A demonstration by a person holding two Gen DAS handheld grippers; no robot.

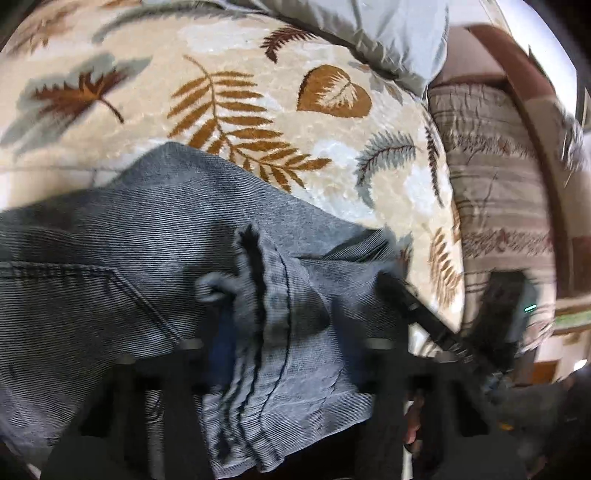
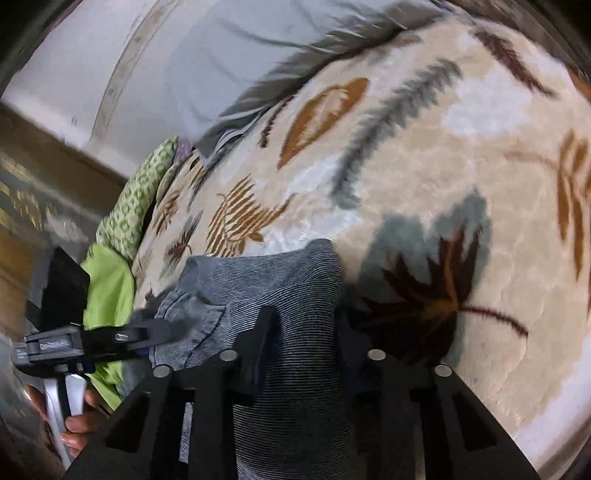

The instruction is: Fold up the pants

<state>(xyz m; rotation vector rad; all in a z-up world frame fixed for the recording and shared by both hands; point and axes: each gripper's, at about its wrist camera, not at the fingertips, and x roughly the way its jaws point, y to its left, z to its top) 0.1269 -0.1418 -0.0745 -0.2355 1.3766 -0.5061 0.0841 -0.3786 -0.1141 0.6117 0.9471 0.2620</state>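
Clearly grey corduroy pants [image 1: 129, 229], bunched, rumpled

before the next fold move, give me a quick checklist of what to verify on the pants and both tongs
1. Left tongs gripping the pants: ok, bunched seam fabric sits pinched between the fingers.
2. Right tongs gripping the pants: ok, a band of denim is clamped between them.
3. Both grips on the same garment: ok, the left tongs show biting the same denim in the right wrist view.
4. Blanket ahead free for laying the fold: ok, only leaf pattern shows there.
5. Pillow clear of the pants: ok, apart at the far edge.
6. Pant legs lying flat: cannot tell, out of view.
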